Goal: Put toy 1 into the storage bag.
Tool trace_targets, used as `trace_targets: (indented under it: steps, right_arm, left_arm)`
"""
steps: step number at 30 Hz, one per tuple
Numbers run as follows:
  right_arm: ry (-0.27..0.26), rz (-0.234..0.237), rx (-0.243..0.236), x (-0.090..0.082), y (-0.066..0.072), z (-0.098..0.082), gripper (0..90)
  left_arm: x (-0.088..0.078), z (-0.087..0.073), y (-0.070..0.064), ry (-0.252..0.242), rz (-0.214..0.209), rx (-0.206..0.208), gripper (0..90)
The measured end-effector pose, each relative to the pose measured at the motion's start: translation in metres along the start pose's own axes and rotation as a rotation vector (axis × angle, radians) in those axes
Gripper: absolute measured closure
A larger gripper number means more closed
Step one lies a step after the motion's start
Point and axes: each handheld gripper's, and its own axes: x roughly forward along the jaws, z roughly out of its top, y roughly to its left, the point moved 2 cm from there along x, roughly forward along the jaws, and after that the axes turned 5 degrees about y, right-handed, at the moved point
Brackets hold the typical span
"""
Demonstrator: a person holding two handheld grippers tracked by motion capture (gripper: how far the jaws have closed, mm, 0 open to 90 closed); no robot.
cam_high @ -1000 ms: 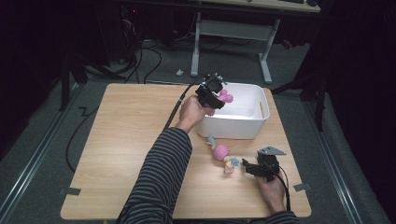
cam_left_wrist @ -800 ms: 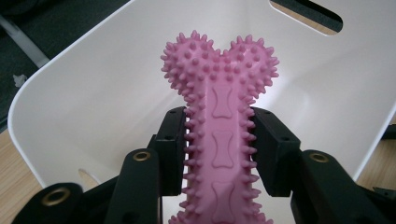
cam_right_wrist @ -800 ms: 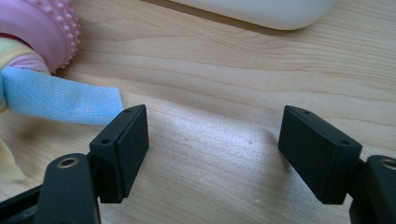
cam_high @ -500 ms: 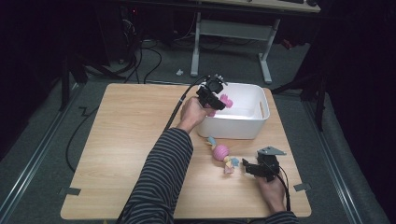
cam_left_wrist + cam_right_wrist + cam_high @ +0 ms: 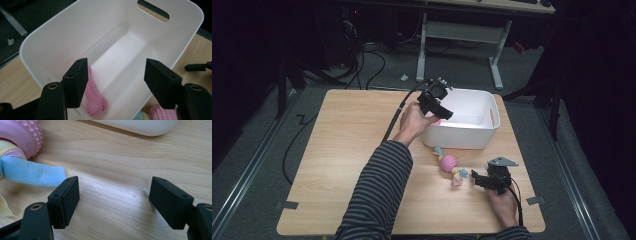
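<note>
The pink spiked toy (image 5: pixel 94 96) lies on the floor of the white bin (image 5: pixel 486 131), at about seven o'clock in the left gripper view, leaning toward the near wall. We hold the left gripper (image 5: pixel 117 82) just above it; its jaws have just been opening, they stand apart now, and nothing is between them, so we judge the toy released.

Outward from there, the bin sits toward two o'clock on the wooden table (image 5: pixel 337 165). In front of it, at about five o'clock, a second toy (image 5: pixel 449 163) with a pink knobbly ball and cloth strips lies on the wood. Our right gripper (image 5: pixel 475 179) rests low on the table just beside it, jaws wide; in the right gripper view the blue cloth strip (image 5: pixel 32 174) touches the left jaw's tip without being pinched.

What could go wrong, in our judgement: pulling the left gripper back low could catch the bin's rim and shove or tip it. On the right, closing now might nip only the loose strip, and the toy could dangle or slip free on the lift.

Our left forearm, in a striped sleeve (image 5: pixel 379 192), reaches forward to the bin's near-left corner with the gripper tilted down into it; the right hand (image 5: pixel 502 202) lies level near the table's front edge.
</note>
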Motion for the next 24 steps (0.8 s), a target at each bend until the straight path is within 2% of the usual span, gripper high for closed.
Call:
trace_targets:
  steps: [3,10,24]
  right_arm:
    - [0.000,0.000,0.001,0.000,0.000,0.000,24.4]
    - [0.000,-0.001,0.001,0.000,0.000,0.000,24.4]
    - [0.001,0.000,-0.002,0.000,0.000,-0.001,24.1]
  left_arm:
    - [-0.019,-0.012,0.004,-0.027,0.006,-0.005,36.5]
    - [-0.048,-0.035,0.018,-0.086,0.028,-0.040,36.6]
    - [-0.083,-0.077,0.031,-0.163,0.043,-0.062,36.6]
